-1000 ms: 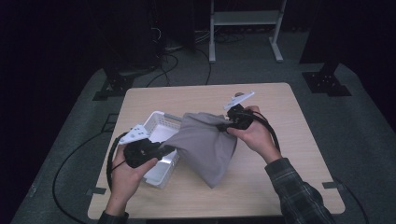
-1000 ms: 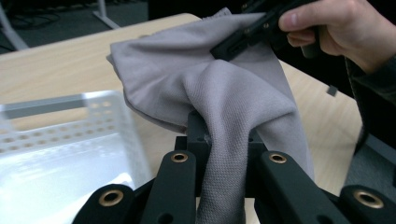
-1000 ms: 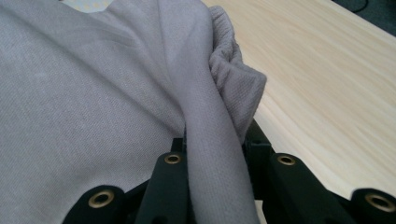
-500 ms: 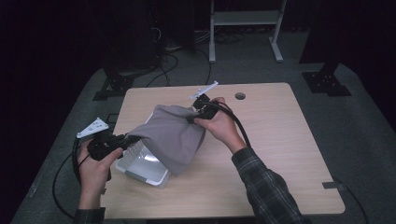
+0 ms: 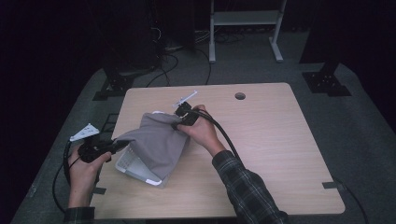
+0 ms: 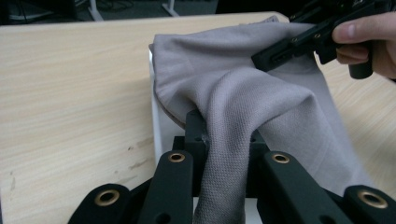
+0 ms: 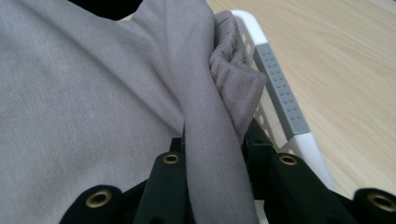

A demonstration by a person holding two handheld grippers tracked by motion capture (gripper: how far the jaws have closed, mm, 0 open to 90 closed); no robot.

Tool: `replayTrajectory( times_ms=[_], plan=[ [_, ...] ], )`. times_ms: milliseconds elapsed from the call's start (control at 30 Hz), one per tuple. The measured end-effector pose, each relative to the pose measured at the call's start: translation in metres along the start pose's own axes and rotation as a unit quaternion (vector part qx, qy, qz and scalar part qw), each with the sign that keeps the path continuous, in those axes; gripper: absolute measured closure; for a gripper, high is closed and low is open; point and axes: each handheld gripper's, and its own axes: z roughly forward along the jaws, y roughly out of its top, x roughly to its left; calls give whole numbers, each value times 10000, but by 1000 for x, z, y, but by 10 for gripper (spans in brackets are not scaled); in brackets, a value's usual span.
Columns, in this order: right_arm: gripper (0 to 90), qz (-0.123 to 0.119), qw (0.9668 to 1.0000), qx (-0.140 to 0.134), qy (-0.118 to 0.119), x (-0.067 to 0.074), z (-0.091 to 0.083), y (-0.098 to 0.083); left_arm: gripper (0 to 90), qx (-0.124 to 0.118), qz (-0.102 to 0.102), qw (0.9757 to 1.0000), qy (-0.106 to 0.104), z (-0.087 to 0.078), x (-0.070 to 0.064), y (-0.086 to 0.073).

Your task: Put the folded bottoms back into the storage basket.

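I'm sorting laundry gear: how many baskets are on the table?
1. A white basket sits near the table's front-left, mostly draped by the grey cloth that both grippers hold. The cloth could hide something smaller beneath it.

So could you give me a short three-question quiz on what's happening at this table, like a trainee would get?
1. What do both grippers hold?
2. True or false: the white perforated plastic basket sits on the light wooden table.
3. Where is the cloth relative to the basket: A over it, B beside it, apart?

Key:
1. The grey knitted cloth, pinched by the left gripper and the right gripper.
2. True.
3. A.
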Motion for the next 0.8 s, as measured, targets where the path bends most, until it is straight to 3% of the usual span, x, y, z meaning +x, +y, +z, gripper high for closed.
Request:
replayTrajectory(
  times_ms=[233, 467, 633, 800],
  plan=[
    [709, -7, 10000, 85, -52, -1, 14, -4, 709, 206, 176, 9996, 67, 9, 8, -9],
    [574, 5, 9999, 29, -99, -2, 20, -6, 604, 274, 278, 9992, -47, 13, 7, -10],
    [501, -31, 9999, -53, -103, -2, 17, -5, 567, 267, 347, 9990, -124, 14, 2, -8],
    [500, -73, 9990, -412, -159, -4, 0, -1, 554, 276, 395, 9986, -198, 16, -3, -6]
  ],
)
